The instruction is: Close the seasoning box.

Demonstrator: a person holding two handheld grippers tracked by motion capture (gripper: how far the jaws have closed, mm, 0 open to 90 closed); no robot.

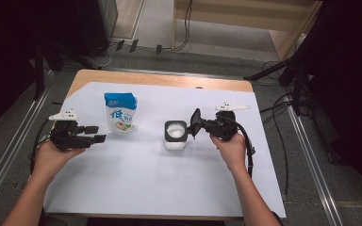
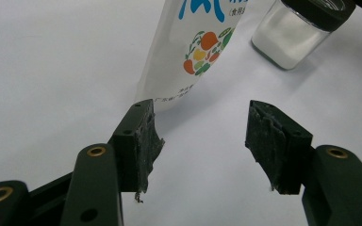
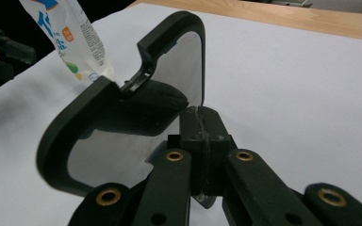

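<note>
A blue-and-white pouch point(image 1: 120, 113) printed with vegetables stands upright on the white sheet, left of centre. To its right sits a small clear jar point(image 1: 175, 136) of white powder with a black square top. The jar's hinged black lid flap point(image 1: 196, 117) is tipped up on the right side. My right gripper point(image 1: 200, 127) is shut on that flap's edge point(image 3: 75, 117), jaws pressed together point(image 3: 201, 113). At the far left my left gripper point(image 1: 96, 133) stands open with nothing between its fingers point(image 2: 200, 117), pointing at the pouch point(image 2: 193, 47) and the jar point(image 2: 292, 33) beyond.
The white sheet point(image 1: 169, 179) covers most of a wooden table, whose bare edge point(image 1: 160, 77) shows at the back. Dark stands and cables point(image 1: 283, 70) lie on the floor around the table. The sheet's front half is bare.
</note>
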